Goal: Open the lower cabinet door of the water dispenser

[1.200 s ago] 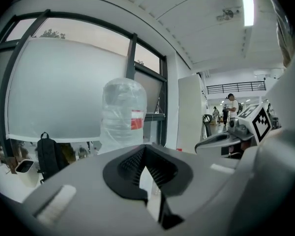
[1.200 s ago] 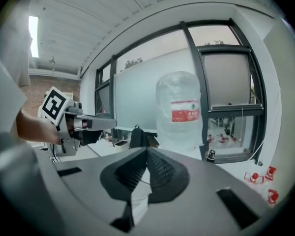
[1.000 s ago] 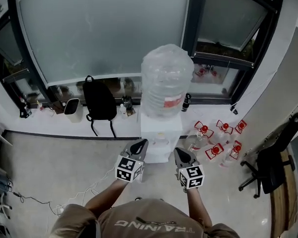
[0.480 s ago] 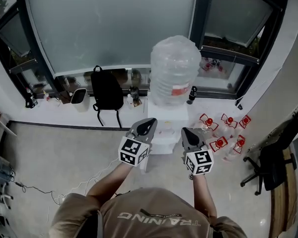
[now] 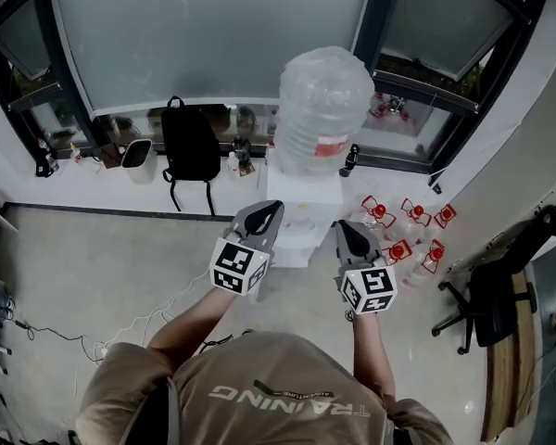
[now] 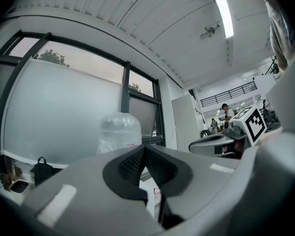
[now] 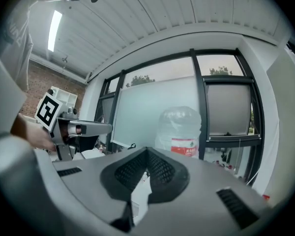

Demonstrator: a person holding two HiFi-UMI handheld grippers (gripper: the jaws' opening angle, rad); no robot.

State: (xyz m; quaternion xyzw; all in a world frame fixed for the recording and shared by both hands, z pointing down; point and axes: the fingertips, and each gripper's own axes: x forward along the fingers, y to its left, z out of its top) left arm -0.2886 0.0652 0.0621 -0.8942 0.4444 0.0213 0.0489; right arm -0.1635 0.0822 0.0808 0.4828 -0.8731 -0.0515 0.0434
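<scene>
The white water dispenser [image 5: 305, 213] stands against the window wall with a big clear bottle [image 5: 322, 109] on top. From above, its lower cabinet door is hidden behind the grippers and the dispenser's own top. My left gripper [image 5: 268, 212] is shut and empty, held level in front of the dispenser's left side. My right gripper [image 5: 343, 230] is also shut and empty, in front of its right side. In the left gripper view the shut jaws [image 6: 144, 149] point at the bottle [image 6: 119, 131]. The right gripper view shows its shut jaws [image 7: 147, 151] below the bottle [image 7: 182, 129].
A black backpack [image 5: 189, 146] and a white bin [image 5: 139, 160] sit on the sill left of the dispenser. Several empty red-capped bottles [image 5: 403, 235] lie on the floor to its right. An office chair [image 5: 496, 295] stands further right. Cables [image 5: 120, 332] trail on the floor at left.
Both grippers have risen and now sit higher against the dispenser in the head view. Both stayed shut and empty.
</scene>
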